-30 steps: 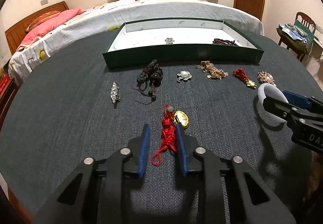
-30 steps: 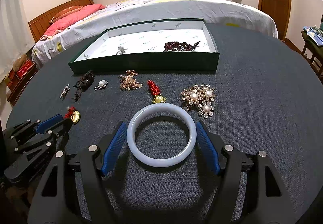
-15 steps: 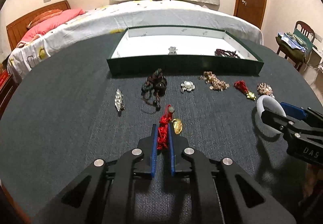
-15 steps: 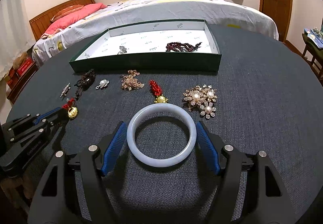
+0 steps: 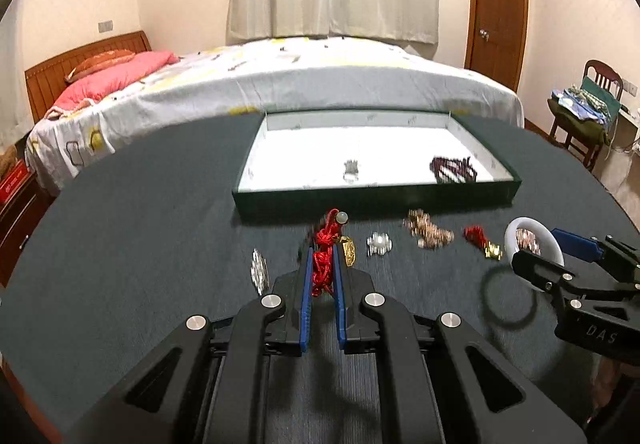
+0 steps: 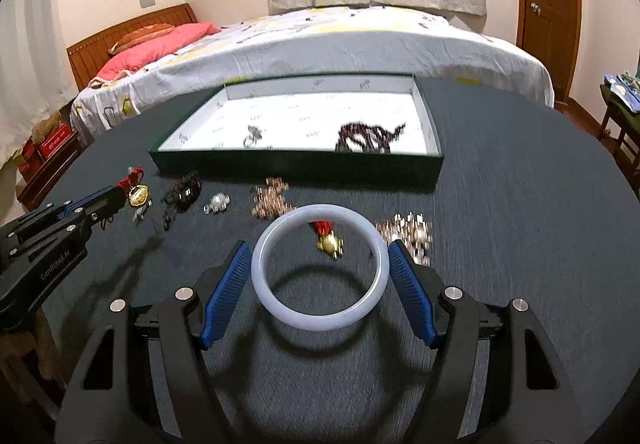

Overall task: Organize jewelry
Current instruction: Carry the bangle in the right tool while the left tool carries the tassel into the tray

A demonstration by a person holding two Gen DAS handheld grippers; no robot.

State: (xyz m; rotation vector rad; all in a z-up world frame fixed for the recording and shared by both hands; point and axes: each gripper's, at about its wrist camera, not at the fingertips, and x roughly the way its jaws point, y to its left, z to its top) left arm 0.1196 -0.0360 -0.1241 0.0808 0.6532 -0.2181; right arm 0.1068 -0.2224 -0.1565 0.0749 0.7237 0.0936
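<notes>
Left claw (image 5: 322,272) pinched tight on red tassel charm (image 5: 326,258), lower centre, raised off worktop (image 5: 120,244). Right claw (image 6: 320,280) clamps white bangle (image 6: 320,268) across its width, also lifted. Carry both over green tray (image 5: 372,200) front wall, mid-frame; dangling gold pendant (image 5: 349,251) may snag it. Loose brooches (image 6: 406,230) and beads sit between claws and tray.

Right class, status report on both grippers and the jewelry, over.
Left gripper shut on red tassel. Right gripper holds white bangle. Tray ahead, loose pieces between.
</notes>
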